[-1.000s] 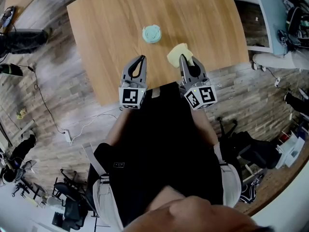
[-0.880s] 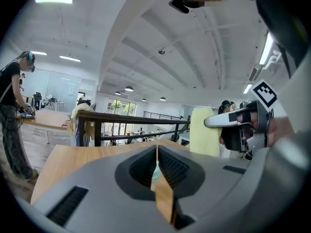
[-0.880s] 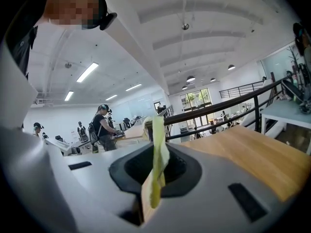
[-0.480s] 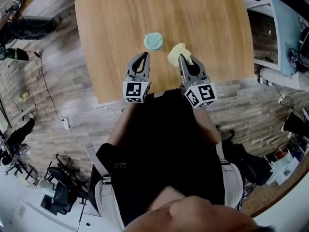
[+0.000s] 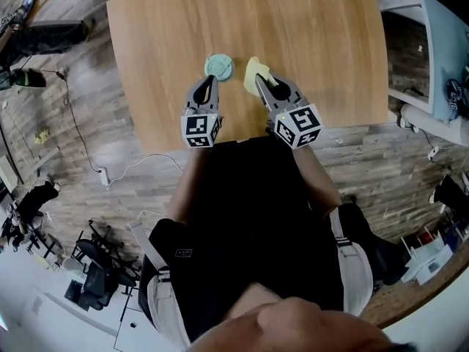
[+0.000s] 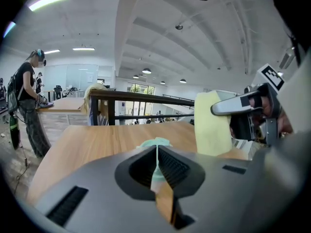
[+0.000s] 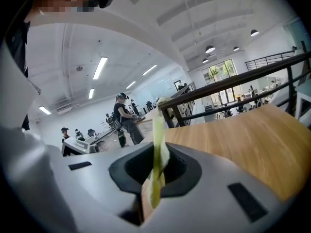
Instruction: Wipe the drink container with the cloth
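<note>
A pale-green round lidded drink container (image 5: 219, 65) is seen upper centre on the light wooden table (image 5: 315, 35). Just below it the left gripper (image 5: 207, 83) is clenched empty, seemingly apart. A pale-yellow cloth (image 5: 251, 70) is pinched by the right gripper (image 5: 259, 81) beside it.

One counter (image 5: 308, 42). On it, one cup (image 5: 219, 66). One yellow cloth (image 5: 251, 70). Two grippers, the left gripper (image 5: 209, 80) and the right gripper (image 5: 259, 80). Each has two jaws, so four jaws in all. Each also bears one marker cube, so two cubes: the left cube (image 5: 201, 130) and the right cube (image 5: 299, 125). In the right gripper view, two people show far off: one standing person (image 7: 124, 114) and one capped person (image 7: 64, 133). In the left gripper view, one bystander (image 6: 26, 101) is at the left edge.
</note>
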Demonstrator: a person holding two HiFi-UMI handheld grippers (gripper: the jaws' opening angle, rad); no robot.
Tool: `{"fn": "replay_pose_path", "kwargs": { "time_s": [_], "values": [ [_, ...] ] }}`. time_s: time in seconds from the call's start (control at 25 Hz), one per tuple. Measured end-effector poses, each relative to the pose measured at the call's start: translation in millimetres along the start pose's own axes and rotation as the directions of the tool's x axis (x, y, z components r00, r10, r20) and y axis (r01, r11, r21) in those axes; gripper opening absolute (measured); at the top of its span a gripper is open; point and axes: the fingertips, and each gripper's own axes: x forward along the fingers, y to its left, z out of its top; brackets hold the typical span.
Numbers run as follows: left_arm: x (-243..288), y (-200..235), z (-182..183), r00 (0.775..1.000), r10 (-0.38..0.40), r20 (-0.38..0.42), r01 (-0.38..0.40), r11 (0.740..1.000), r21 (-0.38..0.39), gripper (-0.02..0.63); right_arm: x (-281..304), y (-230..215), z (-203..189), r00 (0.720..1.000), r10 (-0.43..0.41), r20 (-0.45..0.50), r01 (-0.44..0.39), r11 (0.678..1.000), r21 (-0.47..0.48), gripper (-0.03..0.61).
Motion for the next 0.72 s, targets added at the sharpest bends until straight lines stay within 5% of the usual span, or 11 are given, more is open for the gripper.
{"fn": "replay_pose_path", "kwargs": {
  "time_s": [0.28,0.72],
  "values": [
    [7.2,7.6,-16.4,0.996,0.065,-0.065,-0.067,0.997,-0.037,0.029,42.4,-21.8,-37.4,0.979,0.111,-0.173,-0.101,0.993,0.066,0.042],
    [4.9,13.0,-14.7,0.994,0.089,-0.061,-0.093,0.994,-0.062,0.026,116.6,-61.0,-120.0,0.890,0.206,-0.407,-0.127,0.969,0.212,0.041]
  ]
}}
